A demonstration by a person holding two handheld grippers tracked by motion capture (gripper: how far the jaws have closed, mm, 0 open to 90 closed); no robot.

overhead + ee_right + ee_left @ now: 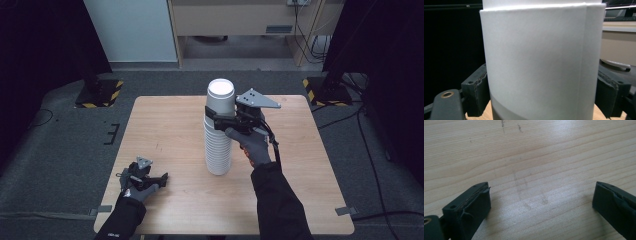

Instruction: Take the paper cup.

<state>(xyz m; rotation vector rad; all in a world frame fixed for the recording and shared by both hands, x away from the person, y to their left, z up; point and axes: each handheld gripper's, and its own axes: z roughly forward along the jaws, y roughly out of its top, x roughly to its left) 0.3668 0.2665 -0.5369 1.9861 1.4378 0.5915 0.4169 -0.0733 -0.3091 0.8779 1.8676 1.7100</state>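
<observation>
Tall stack of white paper cups runs off the right gripper view's top and bottom edges, and between the jaws it blocks whatever's behind. Can't tell if the pads actually touch it.

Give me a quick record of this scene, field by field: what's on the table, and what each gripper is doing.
surface: wooden table
main object: tall stack of white paper cups, standing upright near the table's middle
right gripper: jaws on either side of the top cup, high on the stack; firm grip cannot be confirmed
left gripper: jaws wide apart, holding nothing, low over bare wood at the table's near left
other hand contact: none on the stack
</observation>
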